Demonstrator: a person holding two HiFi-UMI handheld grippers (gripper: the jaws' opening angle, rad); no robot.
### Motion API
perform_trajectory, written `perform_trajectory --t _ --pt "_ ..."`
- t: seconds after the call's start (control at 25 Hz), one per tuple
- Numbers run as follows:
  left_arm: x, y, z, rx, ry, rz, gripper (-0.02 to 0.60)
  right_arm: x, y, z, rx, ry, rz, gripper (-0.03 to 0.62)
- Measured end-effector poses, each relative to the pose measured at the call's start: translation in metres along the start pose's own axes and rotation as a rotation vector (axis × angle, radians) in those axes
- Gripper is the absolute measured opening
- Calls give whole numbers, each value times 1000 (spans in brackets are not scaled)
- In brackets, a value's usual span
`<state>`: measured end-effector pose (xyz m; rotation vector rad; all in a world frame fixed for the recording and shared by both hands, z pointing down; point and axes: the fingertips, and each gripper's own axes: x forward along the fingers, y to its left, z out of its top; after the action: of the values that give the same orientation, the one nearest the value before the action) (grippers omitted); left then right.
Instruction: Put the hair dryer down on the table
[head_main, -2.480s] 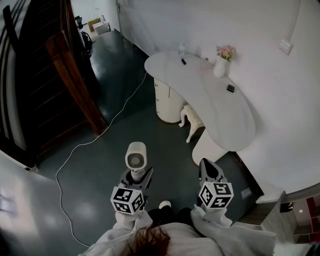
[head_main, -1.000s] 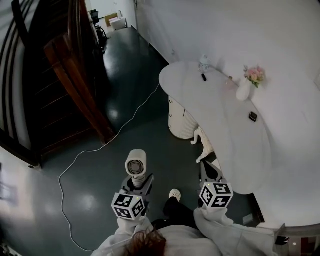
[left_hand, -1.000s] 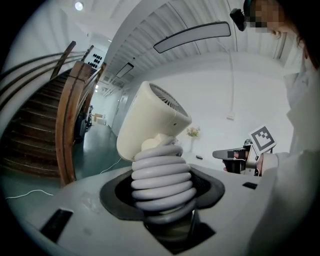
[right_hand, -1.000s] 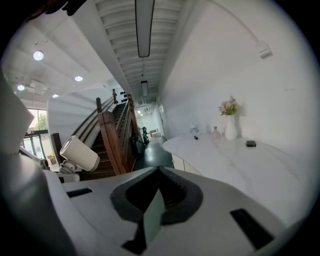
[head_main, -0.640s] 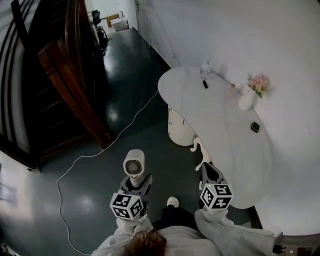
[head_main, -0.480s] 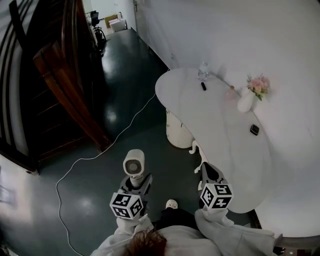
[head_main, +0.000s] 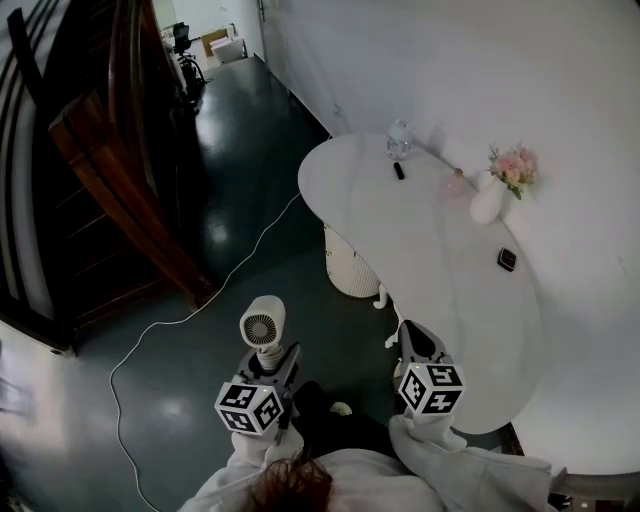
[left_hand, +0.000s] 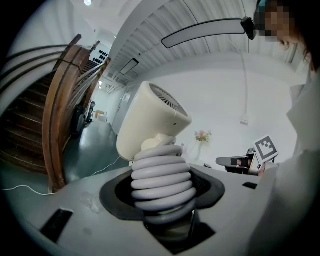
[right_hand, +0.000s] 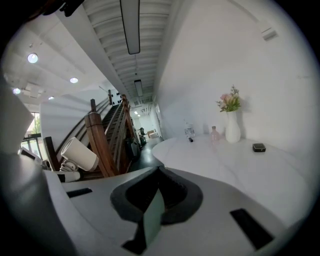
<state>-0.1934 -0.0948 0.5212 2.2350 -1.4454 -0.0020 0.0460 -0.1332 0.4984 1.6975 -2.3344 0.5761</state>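
Left tool (head_main: 271, 366): clamped on the cord-wrapped handle of the hair dryer, which stands upright above the jaws. Gripping low on the handle probably leaves the head free to be laid flat later.

Right tool (head_main: 414, 343): jaws together, nothing between them; carried level beside the bench edge, apparently in reserve.

Staircase (head_main: 100, 170): dark wood, far left, well apart from the work.

Bench (head_main: 430, 250): white, curved top, ahead and to the right. Its near half is bare and looks like the natural landing spot.

Floor cable (head_main: 170, 322): white, trailing across the dark floor from the bench base towards the person.

Hair dryer (head_main: 263, 326): cream head, grey cord coiled round the handle, likely so that nothing dangles in carriage. It hangs over the floor, left of the bench and not yet above it; setting down is not yet begun.

Vase (head_main: 489, 203): white, pink flowers, at the wall side of the bench.

Bottle (head_main: 399, 140): clear, far end.

Small dark box (head_main: 507, 259): near the wall.

Dark stick-like item (head_main: 398, 171): beside the bottle; kind unclear.
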Motion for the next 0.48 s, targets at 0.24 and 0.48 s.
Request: perform_trajectory --t 0.24,0.48 --pt "20 -3 6 35 11 -13 225 3 -17 6 26 -17 -29 49" --pt "75 -9 10 48 56 -96 225 16 -49 13 67 -33 -105 49"
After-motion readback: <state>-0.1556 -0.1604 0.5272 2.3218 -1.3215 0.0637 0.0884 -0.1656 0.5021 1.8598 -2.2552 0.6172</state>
